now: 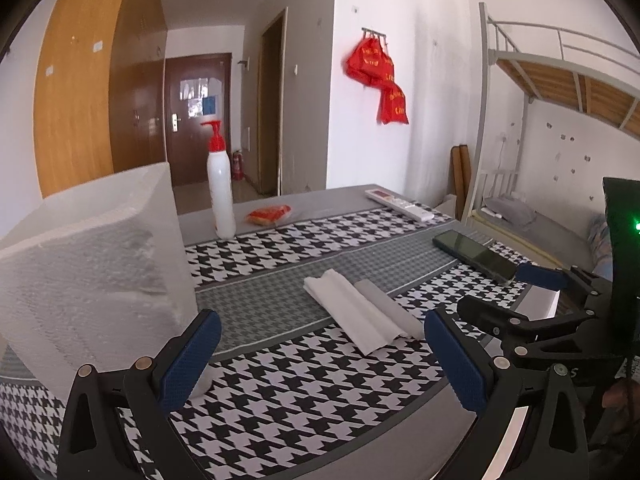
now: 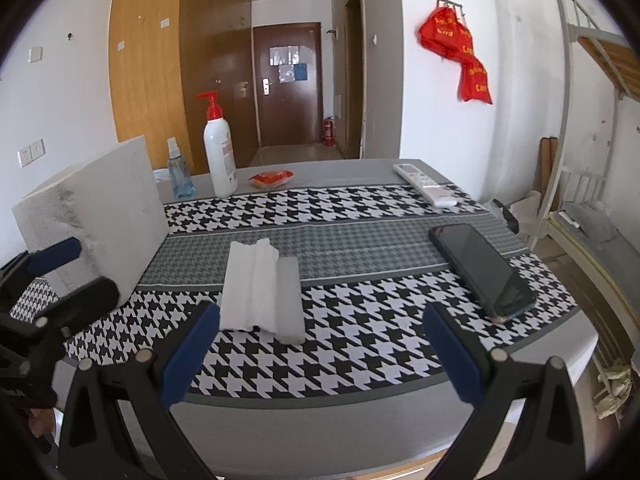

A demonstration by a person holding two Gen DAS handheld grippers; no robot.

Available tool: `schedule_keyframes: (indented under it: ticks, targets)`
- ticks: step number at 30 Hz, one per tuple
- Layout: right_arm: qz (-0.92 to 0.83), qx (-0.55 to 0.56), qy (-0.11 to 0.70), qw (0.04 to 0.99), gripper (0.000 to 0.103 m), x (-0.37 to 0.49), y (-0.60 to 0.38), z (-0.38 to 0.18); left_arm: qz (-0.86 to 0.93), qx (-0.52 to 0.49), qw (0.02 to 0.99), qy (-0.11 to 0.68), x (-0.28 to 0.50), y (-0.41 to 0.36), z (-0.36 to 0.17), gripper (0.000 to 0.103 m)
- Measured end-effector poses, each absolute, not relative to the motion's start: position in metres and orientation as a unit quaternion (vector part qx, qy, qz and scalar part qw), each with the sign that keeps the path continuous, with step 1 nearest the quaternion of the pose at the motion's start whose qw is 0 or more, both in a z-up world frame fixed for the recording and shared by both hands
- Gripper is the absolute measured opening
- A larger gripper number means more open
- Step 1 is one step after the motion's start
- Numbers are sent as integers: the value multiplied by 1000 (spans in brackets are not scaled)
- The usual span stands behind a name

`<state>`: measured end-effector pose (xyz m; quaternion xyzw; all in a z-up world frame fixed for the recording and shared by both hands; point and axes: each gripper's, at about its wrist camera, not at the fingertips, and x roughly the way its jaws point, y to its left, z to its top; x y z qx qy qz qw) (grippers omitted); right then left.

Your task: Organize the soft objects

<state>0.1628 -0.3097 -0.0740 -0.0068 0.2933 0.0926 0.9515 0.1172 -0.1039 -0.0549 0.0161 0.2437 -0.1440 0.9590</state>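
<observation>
L wrist view: left hand-held gripper (image 1: 320,360) spread, empty; folded tissue (image 1: 360,316) at frame centre on bench (image 1: 280,380), beside foam block (image 1: 92,272). R wrist view: right hand-held gripper (image 2: 320,352) spread, empty; tissue (image 2: 260,284) centre-left, prob. light, limp, tears easily; pinch near edge.

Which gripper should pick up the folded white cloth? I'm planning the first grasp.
Probably the right gripper: open, with the folded white cloth just ahead of its fingers. The left gripper sits beside the foam block.
</observation>
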Motion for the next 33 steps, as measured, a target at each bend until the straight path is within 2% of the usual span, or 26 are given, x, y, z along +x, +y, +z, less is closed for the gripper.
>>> schedule_keyframes:
  ticks: [33]
  targets:
    - [164, -30, 342, 925, 102, 217, -314, -106, -95, 15, 947, 306, 159, -119, -81, 102]
